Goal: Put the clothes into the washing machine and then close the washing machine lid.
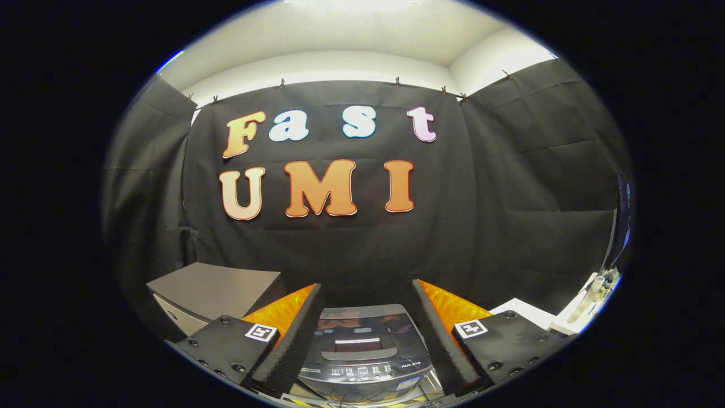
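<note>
A small dark washing machine stands just ahead of and below my gripper, seen between the two fingers. Its glossy lid lies flat and shut, with a row of buttons on the panel along its near edge. My gripper is open, its fingers spread wide either side of the machine, and nothing is held between them.
A grey box-like cabinet stands to the left of the machine. White surfaces and a white fixture sit to the right. Black cloth walls close the booth behind and on both sides.
</note>
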Demonstrator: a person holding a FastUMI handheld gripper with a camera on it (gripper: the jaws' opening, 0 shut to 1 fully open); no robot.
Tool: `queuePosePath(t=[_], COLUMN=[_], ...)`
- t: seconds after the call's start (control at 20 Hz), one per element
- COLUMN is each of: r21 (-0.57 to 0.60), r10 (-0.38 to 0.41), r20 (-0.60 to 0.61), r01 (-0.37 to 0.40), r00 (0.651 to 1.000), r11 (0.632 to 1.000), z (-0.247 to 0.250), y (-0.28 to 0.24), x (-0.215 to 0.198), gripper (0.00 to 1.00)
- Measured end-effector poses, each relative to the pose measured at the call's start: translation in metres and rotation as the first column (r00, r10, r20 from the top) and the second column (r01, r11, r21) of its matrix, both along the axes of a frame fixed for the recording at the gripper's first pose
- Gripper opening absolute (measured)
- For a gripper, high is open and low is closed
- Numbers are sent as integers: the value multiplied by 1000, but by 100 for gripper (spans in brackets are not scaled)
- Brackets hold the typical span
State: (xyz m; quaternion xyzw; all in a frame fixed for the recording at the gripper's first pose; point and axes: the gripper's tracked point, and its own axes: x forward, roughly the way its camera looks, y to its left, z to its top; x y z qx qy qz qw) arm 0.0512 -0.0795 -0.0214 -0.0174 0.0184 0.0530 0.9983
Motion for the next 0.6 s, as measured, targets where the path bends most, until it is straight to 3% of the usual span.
queuePosePath(t=[0.6], r21=[-18], r10=[32], r20=[1], r01=[-32], r00=[999], r11=[999], z=[3], y=[-10], x=[-40], gripper=[98])
